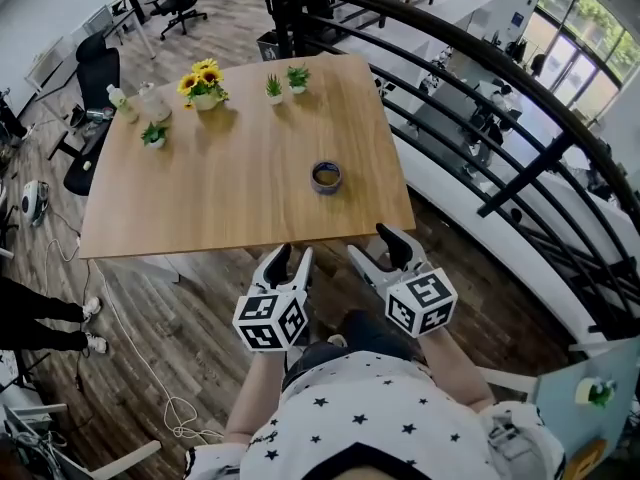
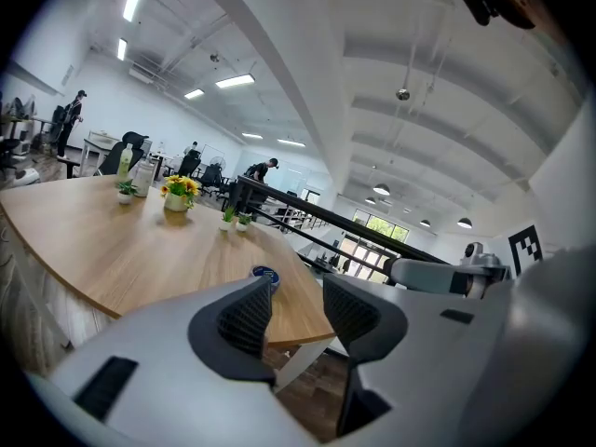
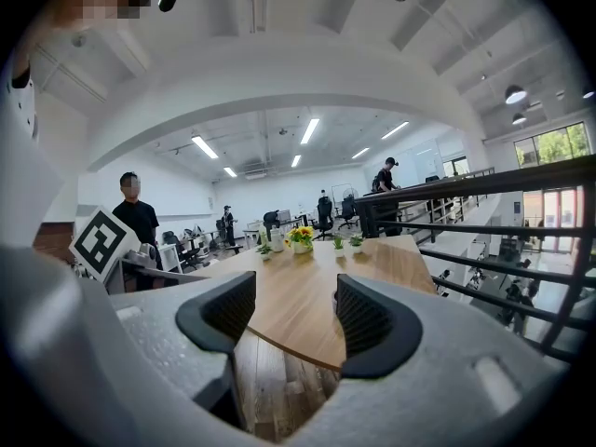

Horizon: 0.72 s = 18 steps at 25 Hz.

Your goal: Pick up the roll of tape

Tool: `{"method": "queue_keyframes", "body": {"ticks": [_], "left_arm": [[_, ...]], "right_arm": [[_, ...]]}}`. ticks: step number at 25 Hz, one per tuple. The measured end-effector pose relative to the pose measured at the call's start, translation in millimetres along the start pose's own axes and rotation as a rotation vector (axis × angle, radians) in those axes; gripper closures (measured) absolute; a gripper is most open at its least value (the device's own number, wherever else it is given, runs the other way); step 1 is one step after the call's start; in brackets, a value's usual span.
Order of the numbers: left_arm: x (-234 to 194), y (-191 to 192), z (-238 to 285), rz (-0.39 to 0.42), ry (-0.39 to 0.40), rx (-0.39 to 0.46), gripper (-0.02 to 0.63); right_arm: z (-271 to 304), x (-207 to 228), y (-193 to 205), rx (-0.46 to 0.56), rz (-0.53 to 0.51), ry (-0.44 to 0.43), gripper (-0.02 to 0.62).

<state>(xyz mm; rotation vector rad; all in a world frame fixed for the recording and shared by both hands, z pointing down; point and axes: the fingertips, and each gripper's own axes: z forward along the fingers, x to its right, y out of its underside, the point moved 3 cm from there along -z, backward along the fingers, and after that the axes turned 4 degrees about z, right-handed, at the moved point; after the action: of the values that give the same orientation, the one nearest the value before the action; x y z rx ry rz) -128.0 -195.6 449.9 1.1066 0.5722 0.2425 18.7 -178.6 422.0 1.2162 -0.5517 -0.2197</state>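
The tape [image 1: 326, 176] lies flat on the worktop [image 1: 240, 198], ahead of both claws and between the lines they point along. Bare wood surrounds it on every side. It sits in from the near edge and in from the right edge, towards the near right corner. In the left gripper view the tape [image 2: 264, 274] shows just above the tip of the jaw at the picture's left, beyond the near edge.

The left claw [image 1: 293, 255] is short of the near edge, over the floor [image 1: 200, 298]. Its own view shows the left claw [image 2: 296, 291] with jaws spread and nothing between them, only the worktop's edge and floor in the gap. The right claw [image 1: 378, 248] is just beside it, also on the near side of the edge and close to the near right corner. Seen from its own camera, the right claw [image 3: 296, 305] stands wide open and empty, with the worktop's edge crossing its gap. The two claws are near each other but not touching.

Between the claws and the tape there is nothing on the wood. The clutter is well beyond the tape, at the far side: a sunflower pot [image 1: 203, 83], two small plants [image 1: 285, 82], a third plant [image 1: 154, 134] and a bottle [image 1: 121, 102] towards the far left. To the right of the right claw, past the right edge, a black railing [image 1: 480, 98] runs alongside, with a strip of floor between it and the worktop. Chairs [image 1: 95, 78] stand off the far left corner, and a cable [image 1: 150, 368] trails on the floor left of the left claw.
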Motion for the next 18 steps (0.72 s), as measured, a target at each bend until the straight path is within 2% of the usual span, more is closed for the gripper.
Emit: {"method": "queue_keyframes", "body": {"ticks": [10, 18], "left_arm": [[-10, -5, 57, -0.014, 0.020, -0.047, 0.433], [-32, -5, 121, -0.026, -0.013, -0.088, 0.426]], "right_arm": [[19, 33, -3, -0.003, 0.017, 0.030, 0.341], [55, 69, -12, -0.011, 0.014, 0.018, 0.341]]}}
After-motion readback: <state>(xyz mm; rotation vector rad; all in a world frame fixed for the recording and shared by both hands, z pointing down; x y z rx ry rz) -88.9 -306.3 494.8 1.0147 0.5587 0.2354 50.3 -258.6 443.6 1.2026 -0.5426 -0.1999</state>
